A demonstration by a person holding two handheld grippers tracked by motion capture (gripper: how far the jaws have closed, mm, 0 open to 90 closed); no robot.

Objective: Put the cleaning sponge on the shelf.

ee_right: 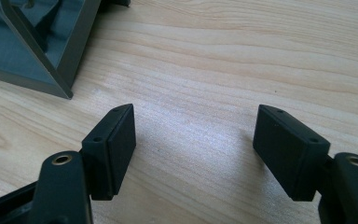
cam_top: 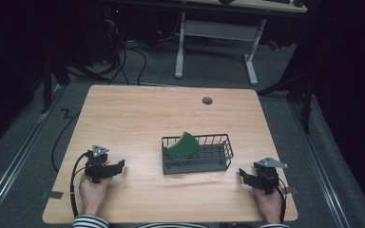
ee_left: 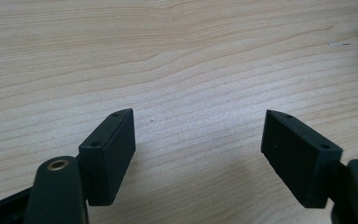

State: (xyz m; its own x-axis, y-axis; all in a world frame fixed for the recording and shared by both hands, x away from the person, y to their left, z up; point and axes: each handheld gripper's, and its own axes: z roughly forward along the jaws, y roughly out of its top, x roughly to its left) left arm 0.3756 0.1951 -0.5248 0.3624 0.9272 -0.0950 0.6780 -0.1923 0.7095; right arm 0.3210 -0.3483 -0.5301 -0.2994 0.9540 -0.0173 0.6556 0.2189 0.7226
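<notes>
High overhead, gripper views close (tabletop (cam_top: 138,114) shared)

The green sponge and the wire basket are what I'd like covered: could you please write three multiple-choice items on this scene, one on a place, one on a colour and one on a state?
1. Where is the sponge?
A. Flat on the table beside the basket
B. Leaning in the left part of the basket
C. Held in the left tool

2. What colour is the basket?
A. Dark grey
B. White
C. Red

3. How do the jaws of the right tool stand?
A. Shut on the sponge
B. Shut on nothing
C. Open, holding nothing

Answers:
1 B, since the high view shows the sponge tilted inside the basket at its left end.
2 A, as its wires and base look dark grey.
3 C, because the right gripper view shows bare table between the spread jaws.
</notes>
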